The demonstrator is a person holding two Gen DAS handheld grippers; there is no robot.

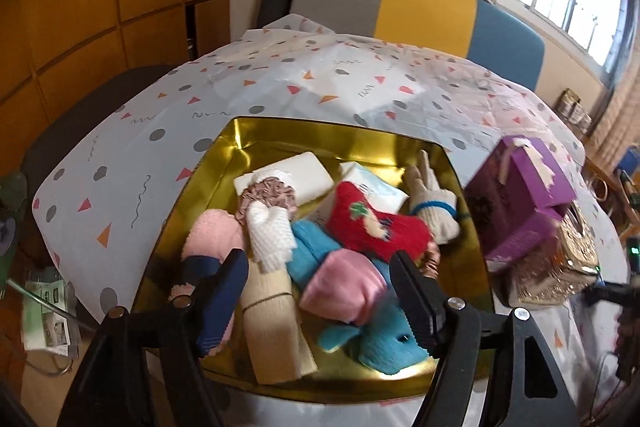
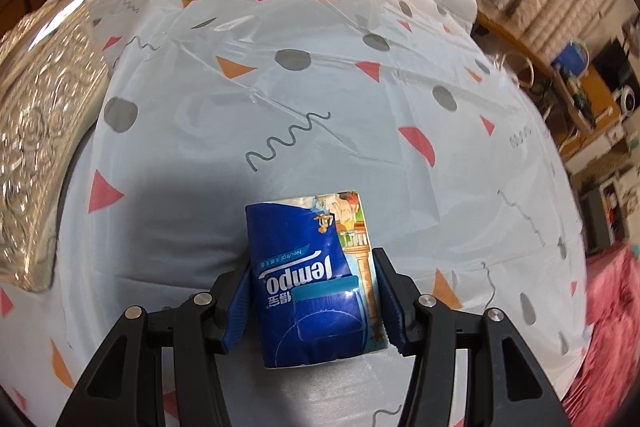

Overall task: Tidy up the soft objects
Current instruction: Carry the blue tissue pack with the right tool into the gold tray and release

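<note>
A gold tray (image 1: 224, 163) on the patterned tablecloth holds several soft things. Among them are a red sock (image 1: 372, 227), a pink piece (image 1: 344, 287), blue knitwear (image 1: 384, 343), a white mesh glove (image 1: 268, 235), a cream sock (image 1: 272, 327), a white knit glove (image 1: 432, 203) and white tissue packs (image 1: 296, 175). My left gripper (image 1: 316, 275) hovers over the tray's near side, open, with nothing pinched between its fingers. Over the cloth, my right gripper (image 2: 314, 287) is shut on a blue Tempo tissue pack (image 2: 308, 247), one pad on each side.
A purple box (image 1: 520, 203) stands right of the tray, beside an embossed gold lid (image 2: 44, 131). A striped chair back (image 1: 420, 7) rises behind the table. Red fabric (image 2: 608, 327) lies past the table's right edge. Bare tablecloth (image 2: 320, 67) spreads beyond the tissue pack.
</note>
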